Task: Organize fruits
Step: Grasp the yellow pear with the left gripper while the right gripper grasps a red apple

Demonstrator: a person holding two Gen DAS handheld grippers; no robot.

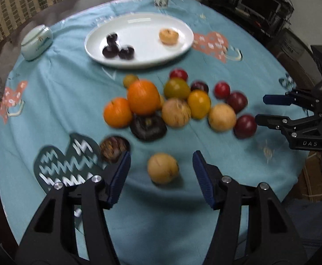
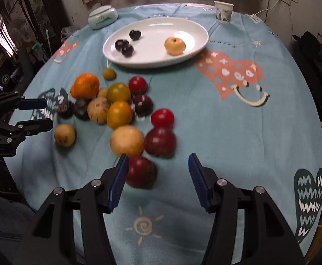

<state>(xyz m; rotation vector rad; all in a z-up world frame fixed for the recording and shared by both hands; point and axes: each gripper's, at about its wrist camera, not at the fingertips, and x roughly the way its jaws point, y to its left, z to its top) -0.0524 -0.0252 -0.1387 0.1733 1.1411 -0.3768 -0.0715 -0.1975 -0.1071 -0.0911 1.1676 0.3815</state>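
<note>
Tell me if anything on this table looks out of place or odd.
Nothing is spilled or broken. The oval plate holds only three dark plums and one yellow fruit, while the rest sits in a loose pile on the blue tablecloth. One yellow fruit lies apart, ahead of the open left gripper.

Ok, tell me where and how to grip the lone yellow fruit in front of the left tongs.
Grip the yellow fruit across its round middle, coming down from above. It lies alone on the cloth, apart from the pile, already between the open left tongs, so both sides look free. It may roll, so close evenly on its widest part.
</note>
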